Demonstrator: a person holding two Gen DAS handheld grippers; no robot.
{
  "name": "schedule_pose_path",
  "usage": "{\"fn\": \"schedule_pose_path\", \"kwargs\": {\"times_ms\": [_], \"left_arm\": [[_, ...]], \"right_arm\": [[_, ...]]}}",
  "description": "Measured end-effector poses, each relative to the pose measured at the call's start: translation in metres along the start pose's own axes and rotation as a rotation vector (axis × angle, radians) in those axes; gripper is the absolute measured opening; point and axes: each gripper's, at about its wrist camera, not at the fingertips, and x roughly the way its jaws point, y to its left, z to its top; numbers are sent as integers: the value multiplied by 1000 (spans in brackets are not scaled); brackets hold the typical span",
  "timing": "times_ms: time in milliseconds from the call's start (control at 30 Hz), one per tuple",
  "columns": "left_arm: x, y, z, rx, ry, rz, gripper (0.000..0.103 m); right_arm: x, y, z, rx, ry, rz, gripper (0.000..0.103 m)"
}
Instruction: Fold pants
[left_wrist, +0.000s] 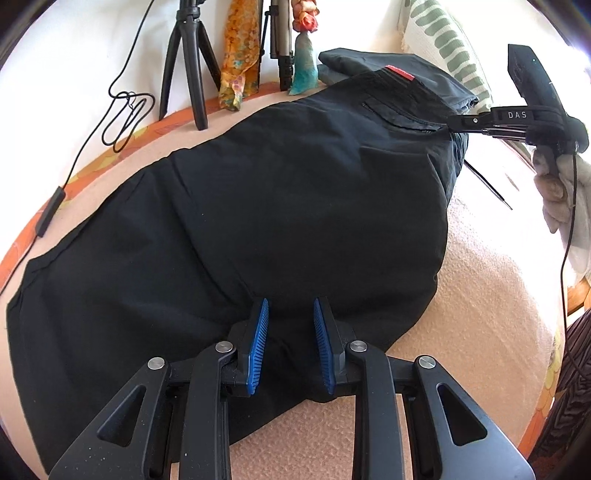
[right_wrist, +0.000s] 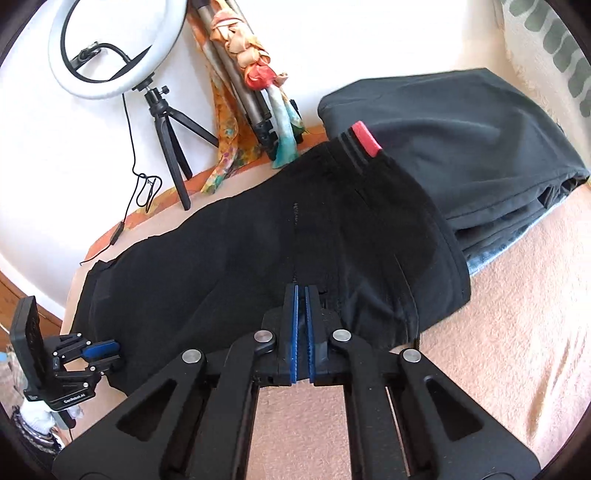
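Black pants (left_wrist: 240, 206) lie flat across a peach blanket, folded lengthwise, with a red tag (left_wrist: 399, 72) at the waistband. My left gripper (left_wrist: 290, 314) is open, its blue pads (left_wrist: 258, 332) over the near edge of the pants around the crotch. My right gripper (right_wrist: 301, 295) is shut on the waistband edge of the pants (right_wrist: 258, 251); it also shows in the left wrist view (left_wrist: 458, 122). The left gripper also shows in the right wrist view (right_wrist: 105, 349) at the pants' near edge.
A pile of folded dark garments (right_wrist: 461, 147) lies behind the waistband. A ring light on a tripod (right_wrist: 118, 48), a second tripod (left_wrist: 279, 48) with scarves, and a cable (left_wrist: 125, 110) stand along the wall. A patterned pillow (left_wrist: 447, 44) is at the far right.
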Motion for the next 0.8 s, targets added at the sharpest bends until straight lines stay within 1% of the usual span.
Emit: {"fn": "schedule_pose_path", "kwargs": {"times_ms": [67, 167, 200, 233, 267, 300, 333, 367, 467, 567, 600, 633, 667, 733, 767, 800], "left_arm": [[-4, 2, -1, -32, -13, -8, 24], [-20, 9, -9, -120, -53, -49, 24], [-28, 11, -13, -153, -70, -62, 26], [-35, 13, -18, -181, -86, -73, 31], [-44, 15, -23, -210, -103, -78, 46], [-52, 18, -29, -239, -117, -75, 61], [-61, 21, -37, -263, -126, -77, 61], [-68, 23, -44, -278, -127, -79, 61], [-89, 35, -63, -323, -139, -45, 61], [-111, 59, -88, -438, -180, -72, 61], [-119, 68, -96, -485, -192, -70, 61], [-125, 75, -104, -529, -192, -41, 61], [-131, 82, -112, -566, -182, 17, 61], [-141, 94, -128, -619, -157, 155, 61], [-144, 101, -137, -645, -155, 188, 61], [-148, 109, -147, -686, -171, 169, 61]], "right_arm": [[-7, -2, -7, -3, 23, 3, 5], [-16, 9, -15, -69, 30, 8, 6], [-19, 16, -16, -85, 31, 17, 10], [-23, 23, -17, -96, 29, 36, 20], [-26, 31, -18, -107, 25, 61, 28], [-31, 39, -19, -123, 20, 86, 43], [-36, 48, -22, -147, 13, 104, 48], [-40, 58, -25, -173, 8, 121, 48], [-46, 89, -33, -252, 24, 183, 48], [-43, 123, -45, -344, 49, 218, 48], [-41, 135, -48, -375, 56, 228, 48], [-38, 147, -52, -411, 63, 238, 48], [-36, 157, -54, -438, 71, 243, 48], [-30, 176, -57, -476, 83, 260, 48], [-27, 186, -57, -492, 86, 274, 48], [-23, 196, -58, -511, 88, 282, 48]]}}
